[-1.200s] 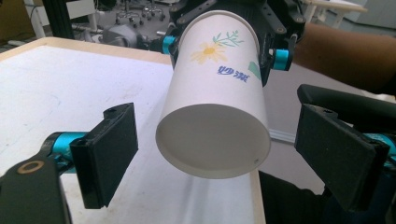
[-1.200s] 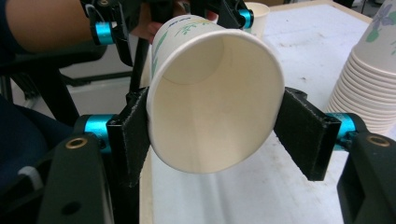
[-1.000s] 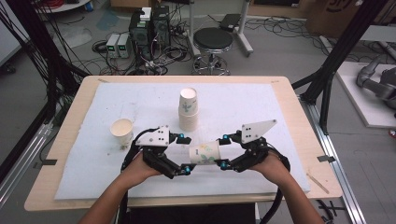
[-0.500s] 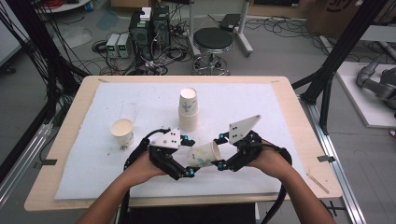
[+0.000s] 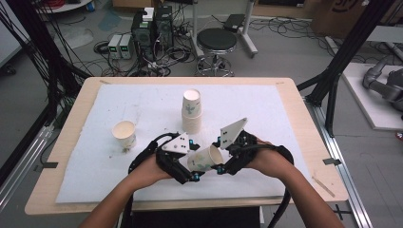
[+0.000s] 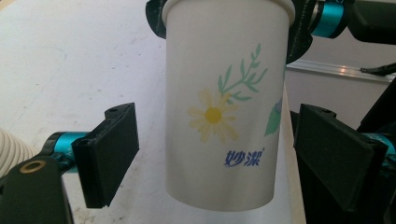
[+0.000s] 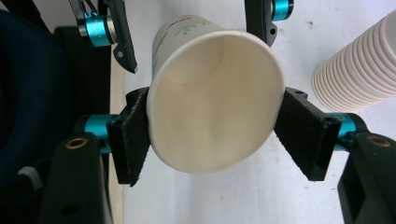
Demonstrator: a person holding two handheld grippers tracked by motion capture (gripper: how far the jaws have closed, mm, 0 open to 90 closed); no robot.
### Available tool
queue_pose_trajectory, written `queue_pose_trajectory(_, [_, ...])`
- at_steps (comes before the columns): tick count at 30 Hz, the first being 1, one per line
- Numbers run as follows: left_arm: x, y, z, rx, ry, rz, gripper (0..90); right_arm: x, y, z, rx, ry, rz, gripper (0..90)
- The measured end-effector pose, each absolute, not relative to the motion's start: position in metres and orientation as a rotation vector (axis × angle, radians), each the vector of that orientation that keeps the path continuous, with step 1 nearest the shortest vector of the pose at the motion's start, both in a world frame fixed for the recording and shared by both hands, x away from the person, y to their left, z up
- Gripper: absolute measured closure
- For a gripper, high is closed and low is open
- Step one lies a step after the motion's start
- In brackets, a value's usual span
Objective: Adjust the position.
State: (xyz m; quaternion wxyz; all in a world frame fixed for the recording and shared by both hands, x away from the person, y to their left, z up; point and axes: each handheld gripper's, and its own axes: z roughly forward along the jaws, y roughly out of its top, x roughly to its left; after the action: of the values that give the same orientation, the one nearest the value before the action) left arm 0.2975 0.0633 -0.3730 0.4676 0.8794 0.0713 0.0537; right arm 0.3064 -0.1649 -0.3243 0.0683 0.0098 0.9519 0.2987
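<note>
Looking at it view by view:

high view: the paper cup (image 5: 205, 159) is hanging tipped on its side above the surface (image 5: 142, 102), between the left claw (image 5: 185, 167) and the right claw (image 5: 222, 156), near the front edge. A stack of cups (image 5: 192, 112) is standing just behind, and a lone cup (image 5: 124, 134) is sitting well off to the left.

left gripper view: the left claw (image 6: 215, 158) is sitting released, with gaps showing on both sides of the cup wall (image 6: 224, 107). So it's flanking the base end, not gripping.

right gripper view: the right claw (image 7: 212, 135) is grasping the cup (image 7: 215, 116) just below the rim, and the mouth is getting squashed into an oval.

handling: I'm guessing this thing is super light, thin and easy to crush, maybe a bit slick on the print.

where to grab: I'd say near the rolled rim or low by the base, where it's stiffest, and gently.
</note>
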Motion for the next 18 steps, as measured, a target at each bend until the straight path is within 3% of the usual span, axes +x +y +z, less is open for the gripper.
queue_pose_trajectory(18, [0.298, 0.052, -0.382, 2.250, 0.173, 0.126, 18.2, 0.305, -0.145, -0.327, -0.036, 2.908, 0.718, 31.2])
